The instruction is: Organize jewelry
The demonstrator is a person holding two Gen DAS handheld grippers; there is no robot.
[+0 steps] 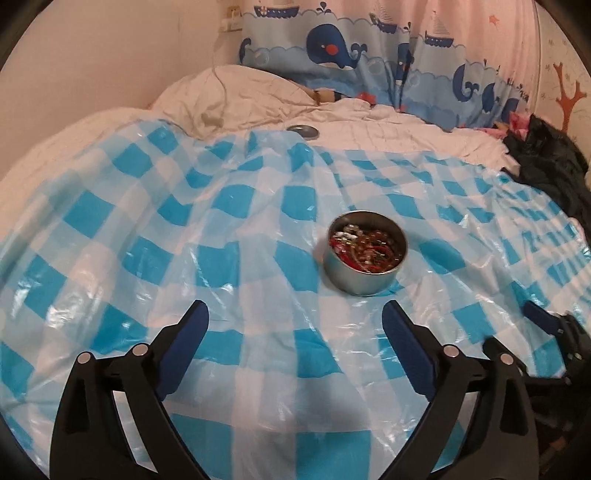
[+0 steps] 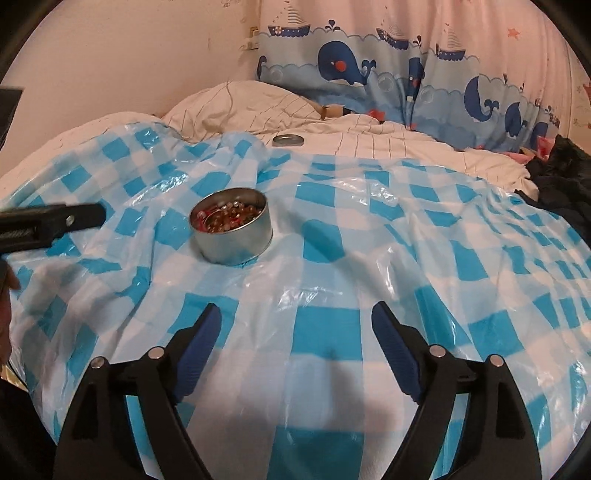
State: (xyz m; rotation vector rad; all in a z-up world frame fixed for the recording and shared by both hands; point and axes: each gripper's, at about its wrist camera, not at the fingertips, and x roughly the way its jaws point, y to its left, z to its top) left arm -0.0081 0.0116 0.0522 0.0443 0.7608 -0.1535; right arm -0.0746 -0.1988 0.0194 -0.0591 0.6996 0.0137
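A round metal tin (image 1: 364, 273) (image 2: 233, 242) full of beaded jewelry (image 1: 365, 245) (image 2: 227, 218) in red, brown and white stands on a blue-and-white checked plastic sheet (image 1: 221, 258) (image 2: 369, 258). Its flat metal lid (image 1: 303, 131) (image 2: 288, 140) lies apart on the bedding behind the sheet. My left gripper (image 1: 295, 314) is open, short of the tin and a little left of it, with nothing between its fingers. My right gripper (image 2: 295, 317) is open too, empty, with the tin ahead to its left. Part of the left gripper shows at the left edge of the right wrist view.
The sheet covers a bed with a white striped duvet (image 2: 406, 147) and a pillow (image 1: 236, 96). A whale-print curtain (image 1: 343, 48) hangs behind. Dark clothing (image 1: 554, 173) (image 2: 565, 177) lies at the right edge. A wall socket (image 1: 231, 20) sits upper left.
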